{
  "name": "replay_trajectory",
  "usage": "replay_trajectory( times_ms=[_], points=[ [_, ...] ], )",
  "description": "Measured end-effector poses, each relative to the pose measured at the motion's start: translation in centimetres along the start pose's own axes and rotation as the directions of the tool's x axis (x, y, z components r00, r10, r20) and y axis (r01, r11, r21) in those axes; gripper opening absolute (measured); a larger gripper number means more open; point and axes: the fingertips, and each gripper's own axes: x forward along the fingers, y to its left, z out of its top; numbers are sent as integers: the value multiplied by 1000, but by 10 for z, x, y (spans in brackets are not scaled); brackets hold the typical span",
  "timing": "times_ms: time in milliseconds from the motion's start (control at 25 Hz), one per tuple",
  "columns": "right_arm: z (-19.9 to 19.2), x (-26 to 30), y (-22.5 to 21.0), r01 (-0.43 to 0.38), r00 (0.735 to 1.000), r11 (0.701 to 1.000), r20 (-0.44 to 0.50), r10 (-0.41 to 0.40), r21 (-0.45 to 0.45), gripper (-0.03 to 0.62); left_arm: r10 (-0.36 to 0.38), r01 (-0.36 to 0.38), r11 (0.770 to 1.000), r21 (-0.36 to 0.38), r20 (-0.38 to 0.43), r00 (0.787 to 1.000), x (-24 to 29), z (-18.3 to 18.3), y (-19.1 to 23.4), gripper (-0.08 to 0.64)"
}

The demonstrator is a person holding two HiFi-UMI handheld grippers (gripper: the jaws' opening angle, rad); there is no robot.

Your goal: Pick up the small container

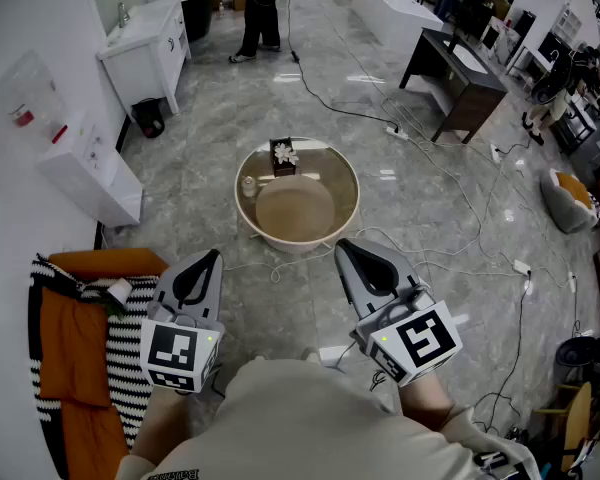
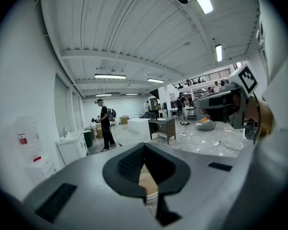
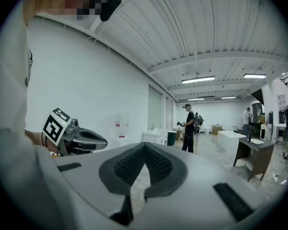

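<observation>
A round beige table (image 1: pixel 346 175) stands on the floor ahead of me. At its far rim sits a small dark box-shaped container (image 1: pixel 283 156) with a white flower on top. A tiny pale jar (image 1: pixel 248 183) stands near the table's left rim. My left gripper (image 1: pixel 213 255) and right gripper (image 1: pixel 342 245) hover side by side short of the table, both shut and holding nothing. In the left gripper view the jaws (image 2: pixel 144 146) meet at the tips, with a slice of the table (image 2: pixel 148 181) showing below them. The right gripper (image 3: pixel 144 147) is likewise closed, and the left gripper (image 3: pixel 77 139) shows beside it.
An orange and striped seat (image 1: pixel 80 338) is at my left. Cables (image 1: pixel 460 198) trail over the marble floor right of the table. A white cabinet (image 1: pixel 145 48), a dark desk (image 1: pixel 460 73) and a standing person (image 1: pixel 260 13) are farther back.
</observation>
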Motion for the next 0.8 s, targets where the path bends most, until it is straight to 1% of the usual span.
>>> replay_trajectory(
  times_ms=[200,360,560,800],
  points=[
    [-5,-7,-13,4,1000,999,17,-4,33,-3,16,-16,1000,13,-9,1000,4,0,-11,6],
    [-7,-11,-22,-3,1000,999,20,2,41,-3,30,-29,999,18,-16,999,6,4,-19,6],
    [-13,-16,-33,-27,999,999,20,26,45,-3,55,-55,998,22,-32,998,9,4,-30,6],
    [-25,-21,-44,-74,997,996,9,74,41,-3,84,-83,996,19,-48,995,17,4,-47,6]
  ],
)
